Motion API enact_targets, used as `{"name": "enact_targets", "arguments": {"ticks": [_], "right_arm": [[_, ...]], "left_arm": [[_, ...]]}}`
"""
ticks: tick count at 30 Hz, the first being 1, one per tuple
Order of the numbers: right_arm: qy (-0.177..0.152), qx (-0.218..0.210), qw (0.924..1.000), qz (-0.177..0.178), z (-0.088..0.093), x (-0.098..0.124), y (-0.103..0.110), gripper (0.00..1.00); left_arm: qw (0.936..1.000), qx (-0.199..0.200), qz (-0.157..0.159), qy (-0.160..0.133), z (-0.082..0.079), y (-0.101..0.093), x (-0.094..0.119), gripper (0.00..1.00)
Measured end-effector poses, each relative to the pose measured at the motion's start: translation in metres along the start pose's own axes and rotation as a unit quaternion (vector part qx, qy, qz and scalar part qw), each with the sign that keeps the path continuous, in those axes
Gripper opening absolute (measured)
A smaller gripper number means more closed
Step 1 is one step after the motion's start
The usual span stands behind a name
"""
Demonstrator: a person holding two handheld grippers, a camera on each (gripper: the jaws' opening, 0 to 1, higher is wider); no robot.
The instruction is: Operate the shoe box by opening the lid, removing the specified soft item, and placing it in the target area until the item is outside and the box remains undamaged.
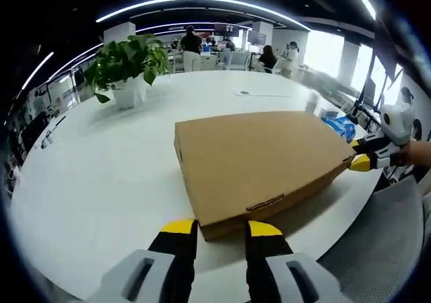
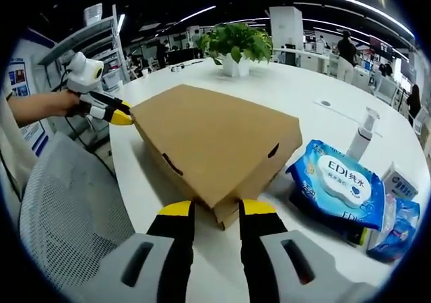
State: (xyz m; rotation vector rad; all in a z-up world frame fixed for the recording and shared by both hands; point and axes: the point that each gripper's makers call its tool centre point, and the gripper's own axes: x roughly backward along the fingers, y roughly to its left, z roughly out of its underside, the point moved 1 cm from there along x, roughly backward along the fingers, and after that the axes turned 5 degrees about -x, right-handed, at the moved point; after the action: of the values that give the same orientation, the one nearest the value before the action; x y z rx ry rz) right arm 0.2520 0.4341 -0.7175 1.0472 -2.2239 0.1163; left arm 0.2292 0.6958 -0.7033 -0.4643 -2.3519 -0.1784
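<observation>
We're at the start: shoe box point(image 1: 259, 161) lies shut on the counter point(image 1: 101, 175), nothing out yet. Left gripper point(image 1: 222, 230) jaws parted at one corner, right gripper point(image 2: 209, 210) parted at the opposite; contact probably none.

white table point(image 1: 101, 182), potted plant point(image 1: 128, 67) — open office

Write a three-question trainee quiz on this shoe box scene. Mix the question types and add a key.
1. True or false: the lid of the shoe box is already open.
2. What lies beside the box in the right gripper view? A) wet wipes pack B) kettle C) shoe
3. Fill in: the left tongs and right tongs each sit at a ___ of the box.

Key: 1 false; 2 A; 3 corner.
</observation>
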Motion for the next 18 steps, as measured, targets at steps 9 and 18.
{"name": "enact_targets", "arguments": {"ticks": [9, 18], "right_arm": [[-0.001, -0.003, 1.0, 0.004, -0.006, -0.006, -0.007, 0.23], [-0.002, -0.008, 0.9999, 0.007, -0.014, -0.013, -0.016, 0.23]], "left_arm": [[1.0, 0.0, -0.001, 0.002, -0.007, 0.005, -0.008, 0.28], [1.0, -0.003, -0.001, 0.003, -0.016, 0.012, -0.017, 0.28]]}}
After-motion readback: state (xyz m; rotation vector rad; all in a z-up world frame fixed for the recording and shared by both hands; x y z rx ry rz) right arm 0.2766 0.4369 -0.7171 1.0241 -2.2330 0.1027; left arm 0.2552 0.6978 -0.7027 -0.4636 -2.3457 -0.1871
